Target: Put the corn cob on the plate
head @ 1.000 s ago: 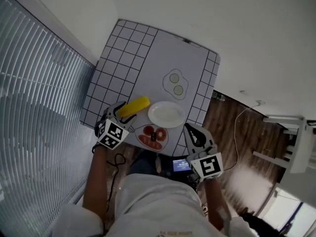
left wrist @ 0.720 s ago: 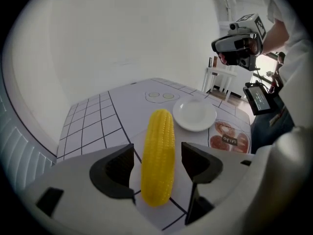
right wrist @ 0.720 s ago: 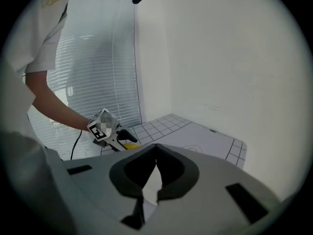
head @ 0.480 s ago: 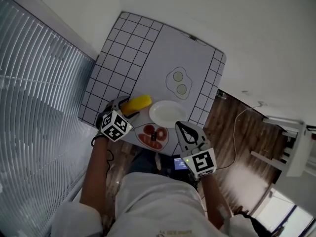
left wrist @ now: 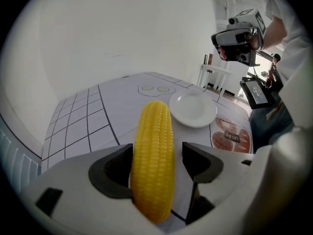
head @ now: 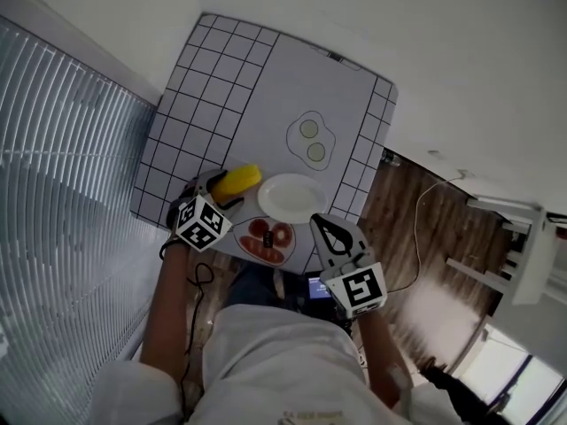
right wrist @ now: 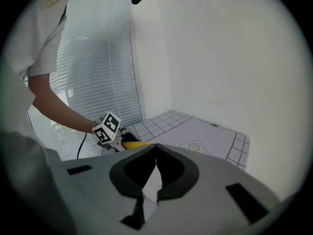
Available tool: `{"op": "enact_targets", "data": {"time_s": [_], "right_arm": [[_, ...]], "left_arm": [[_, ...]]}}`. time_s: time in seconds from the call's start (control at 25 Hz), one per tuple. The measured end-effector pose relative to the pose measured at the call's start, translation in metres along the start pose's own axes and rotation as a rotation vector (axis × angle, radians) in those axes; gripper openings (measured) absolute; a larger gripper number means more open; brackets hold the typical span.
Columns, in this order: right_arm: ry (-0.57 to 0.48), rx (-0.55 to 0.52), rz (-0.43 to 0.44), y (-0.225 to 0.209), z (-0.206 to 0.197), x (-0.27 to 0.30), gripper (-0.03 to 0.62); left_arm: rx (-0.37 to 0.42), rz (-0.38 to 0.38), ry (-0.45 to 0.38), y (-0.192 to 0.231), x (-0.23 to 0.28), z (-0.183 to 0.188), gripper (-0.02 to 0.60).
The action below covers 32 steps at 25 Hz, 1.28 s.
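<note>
Grid-printed tabletop (head: 221, 78) bore the corn cob (left wrist: 151, 131), lying ungripped between the left gripper's (left wrist: 156, 156) wide-open jaws. It looked stiff, light and ridged, best pinched mid-length. Right gripper's (right wrist: 155, 173) jaws met, empty.

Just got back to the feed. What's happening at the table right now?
The person's left gripper has its jaws spread wide on either side of the corn cob, which lies on the gridded mat. One pad stands clear of the cob, so it is not gripped yet. The white plate sits empty just beside the cob. The right gripper is shut on nothing, near the table's front edge by the plate.
</note>
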State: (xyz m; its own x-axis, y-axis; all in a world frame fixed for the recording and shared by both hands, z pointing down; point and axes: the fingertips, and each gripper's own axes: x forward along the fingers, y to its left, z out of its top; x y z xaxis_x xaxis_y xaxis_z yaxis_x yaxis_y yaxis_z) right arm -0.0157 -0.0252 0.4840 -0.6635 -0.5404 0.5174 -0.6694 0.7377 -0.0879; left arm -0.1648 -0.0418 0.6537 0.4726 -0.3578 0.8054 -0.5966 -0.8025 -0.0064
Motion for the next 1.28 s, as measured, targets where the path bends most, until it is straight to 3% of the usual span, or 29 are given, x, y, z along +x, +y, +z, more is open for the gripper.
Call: {"op": "enact_targets", "data": {"time_s": [0.36, 0.72, 0.8, 0.92, 1.28], "right_arm": [[-0.009, 0.046, -0.054, -0.011, -0.009, -0.012, 0.006], [0.036, 0.076, -0.072, -0.007, -0.024, -0.022, 0.006], [0.033, 0.082, -0.069, -0.006, -0.024, -0.023, 0.007], [0.021, 0.09, -0.074, -0.003, -0.021, -0.026, 0.008], [0.044, 0.083, -0.088, 0.005, -0.029, -0.04, 0.008]], "left_arm": [[-0.028, -0.035, -0.018, -0.001, 0.003, -0.001, 0.311], [-0.059, -0.008, -0.046, 0.002, 0.003, -0.001, 0.311], [-0.1, 0.002, -0.026, 0.006, 0.003, 0.0, 0.262], [-0.133, 0.003, -0.009, 0.01, 0.004, -0.001, 0.256], [-0.135, 0.059, -0.08, 0.011, 0.004, 0.002, 0.258]]}}
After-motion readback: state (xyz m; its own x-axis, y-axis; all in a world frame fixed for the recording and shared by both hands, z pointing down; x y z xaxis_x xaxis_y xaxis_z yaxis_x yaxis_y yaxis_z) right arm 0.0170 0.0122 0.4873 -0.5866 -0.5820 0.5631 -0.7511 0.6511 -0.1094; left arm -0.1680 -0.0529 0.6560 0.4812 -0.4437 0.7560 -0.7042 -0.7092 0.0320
